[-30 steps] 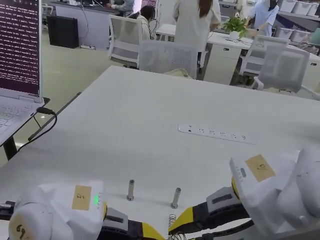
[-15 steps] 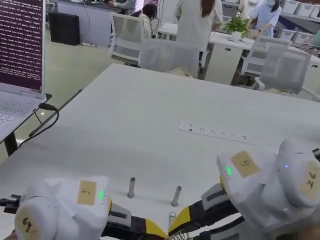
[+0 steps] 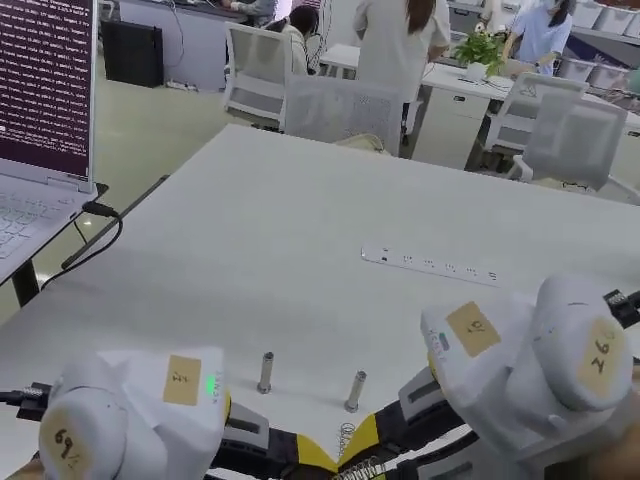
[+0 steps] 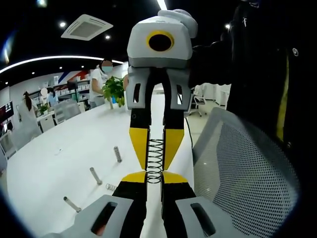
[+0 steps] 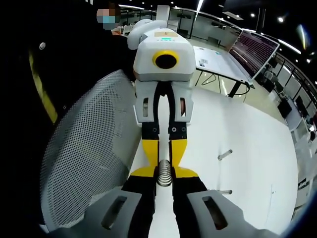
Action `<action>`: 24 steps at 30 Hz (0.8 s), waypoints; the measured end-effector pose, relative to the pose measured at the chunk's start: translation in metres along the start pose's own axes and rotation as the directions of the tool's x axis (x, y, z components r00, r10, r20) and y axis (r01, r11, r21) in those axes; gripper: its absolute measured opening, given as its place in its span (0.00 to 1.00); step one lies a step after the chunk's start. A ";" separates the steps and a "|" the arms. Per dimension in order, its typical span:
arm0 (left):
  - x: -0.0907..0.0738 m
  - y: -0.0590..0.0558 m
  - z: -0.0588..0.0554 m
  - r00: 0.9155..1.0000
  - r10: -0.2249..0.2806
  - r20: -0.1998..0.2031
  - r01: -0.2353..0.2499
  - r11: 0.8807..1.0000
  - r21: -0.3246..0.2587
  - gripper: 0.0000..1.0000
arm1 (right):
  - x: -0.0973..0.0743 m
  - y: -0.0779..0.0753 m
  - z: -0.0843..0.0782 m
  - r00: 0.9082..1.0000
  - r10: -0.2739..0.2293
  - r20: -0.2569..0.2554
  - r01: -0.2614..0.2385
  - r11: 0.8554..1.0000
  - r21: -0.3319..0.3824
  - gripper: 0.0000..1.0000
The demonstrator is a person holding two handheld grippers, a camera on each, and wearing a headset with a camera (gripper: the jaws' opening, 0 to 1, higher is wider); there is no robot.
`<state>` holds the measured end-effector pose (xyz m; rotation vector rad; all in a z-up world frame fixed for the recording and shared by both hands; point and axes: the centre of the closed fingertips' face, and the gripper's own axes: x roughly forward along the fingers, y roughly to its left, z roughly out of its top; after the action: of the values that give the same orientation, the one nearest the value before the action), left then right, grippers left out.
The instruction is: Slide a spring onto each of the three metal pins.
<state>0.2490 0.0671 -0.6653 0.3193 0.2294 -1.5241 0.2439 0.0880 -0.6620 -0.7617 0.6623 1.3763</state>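
Observation:
Two metal pins (image 3: 266,372) (image 3: 355,390) stand upright on the white table (image 3: 300,230), and a loose spring (image 3: 345,436) lies just in front of them. In the left gripper view there are three pins (image 4: 117,153) (image 4: 95,176) (image 4: 72,204) and the loose spring (image 4: 111,187). At the table's near edge my left gripper (image 3: 322,463) and right gripper (image 3: 362,452) meet tip to tip. A second spring (image 4: 155,158) (image 5: 165,172) stretches between them. The left gripper (image 4: 154,178) and the right gripper (image 5: 165,182) each look shut on one end of it.
A white power strip (image 3: 430,266) lies mid-table beyond the pins. A laptop (image 3: 40,100) and its black cable (image 3: 100,215) sit at the left edge. A mesh office chair (image 4: 247,168) stands close beside the grippers. More chairs, desks and several people are at the back.
The right gripper's body has drawn in to the left, nearer the left gripper. The tips stay together over the near edge. Pins and loose spring have not moved.

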 end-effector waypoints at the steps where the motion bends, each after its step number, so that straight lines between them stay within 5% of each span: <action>1: 0.000 0.000 0.000 1.000 0.002 0.002 -0.002 1.000 0.000 0.02 | 0.000 0.000 0.000 1.000 -0.001 -0.001 0.001 1.000 -0.001 0.09; 24: -0.001 0.009 -0.004 0.999 0.036 -0.016 -0.036 0.999 -0.008 0.03 | 0.004 -0.008 0.000 0.997 0.018 -0.069 -0.018 1.000 0.001 0.08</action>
<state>0.2578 0.0692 -0.6683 0.3276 0.2411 -1.4857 0.2519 0.0903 -0.6642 -0.8080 0.7250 1.3709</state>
